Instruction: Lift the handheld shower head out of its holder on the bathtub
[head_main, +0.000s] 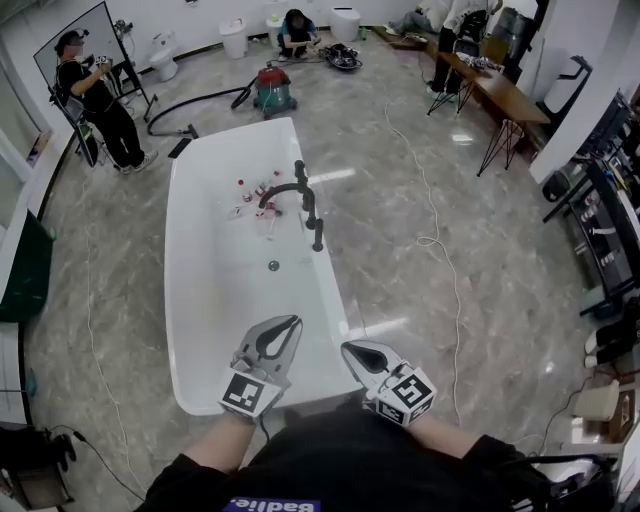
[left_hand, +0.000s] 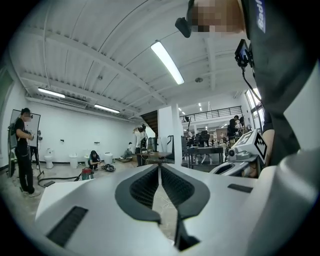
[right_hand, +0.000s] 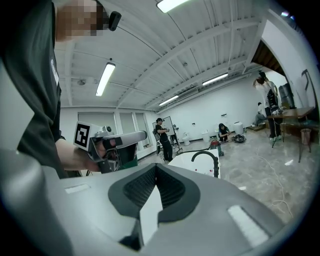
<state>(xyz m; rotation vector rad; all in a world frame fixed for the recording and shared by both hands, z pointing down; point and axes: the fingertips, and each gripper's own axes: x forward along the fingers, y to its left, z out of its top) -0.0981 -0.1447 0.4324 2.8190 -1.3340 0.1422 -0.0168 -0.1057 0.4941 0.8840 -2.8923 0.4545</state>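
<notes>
Head view, looking steeply down: black handheld shower head (head_main: 315, 225) docked in its holder beside the arched spout (head_main: 280, 190), on the right-hand rim of a white bathtub (head_main: 215, 330). Sits well apart from both grippers, untouched. At the tub's near end, left gripper (head_main: 291, 322) and right gripper (head_main: 346, 347) side by side, fingers of each clenched together on nothing. Inside the tub, small red-and-white items (head_main: 250, 195) near the spout, drain (head_main: 273, 265) just below. Beyond, on grey marble floor (head_main: 420, 300): red vacuum cleaner (head_main: 273, 92), one person standing (head_main: 95, 105) at left, another crouching (head_main: 297, 32) by the far wall.
</notes>
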